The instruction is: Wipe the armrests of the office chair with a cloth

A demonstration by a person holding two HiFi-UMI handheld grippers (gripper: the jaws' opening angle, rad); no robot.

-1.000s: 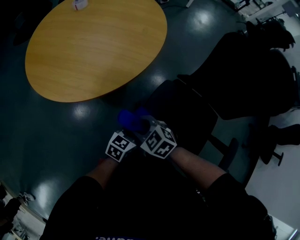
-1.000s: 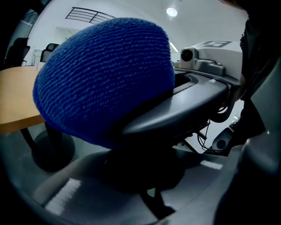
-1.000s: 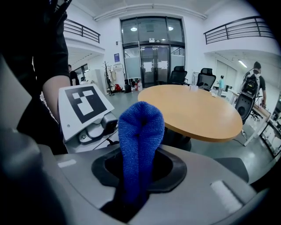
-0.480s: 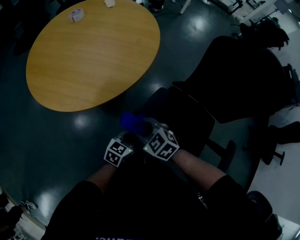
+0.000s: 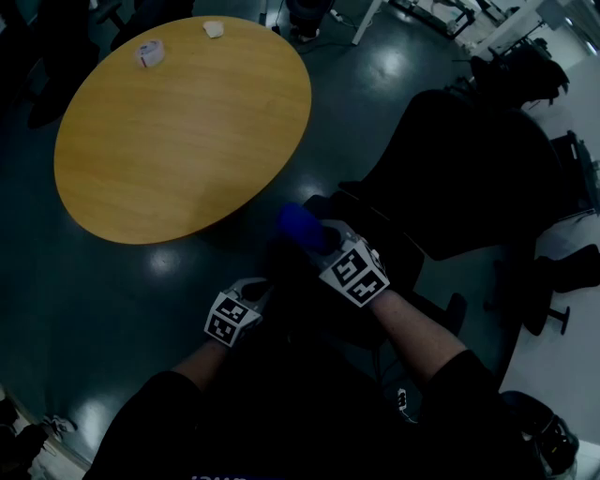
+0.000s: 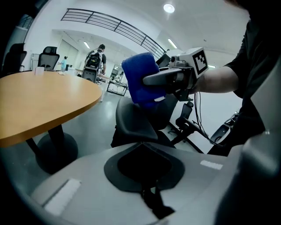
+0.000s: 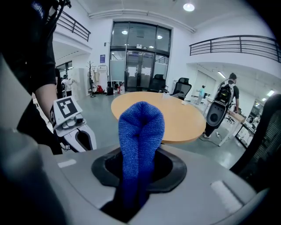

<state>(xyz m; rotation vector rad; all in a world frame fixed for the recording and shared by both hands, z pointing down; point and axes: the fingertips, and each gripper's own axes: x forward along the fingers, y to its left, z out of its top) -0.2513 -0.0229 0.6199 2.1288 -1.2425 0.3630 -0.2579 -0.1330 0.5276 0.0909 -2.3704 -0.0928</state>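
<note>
A round wooden table bears a small roll and a white scrap near its far edge.

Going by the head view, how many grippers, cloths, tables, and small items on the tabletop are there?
Grippers: 2, the left gripper and the right gripper
Cloths: 1, the blue cloth
Tables: 1, the round wooden table
Small items on the tabletop: 2, a white-and-purple item and a white item
Total: 6
</note>
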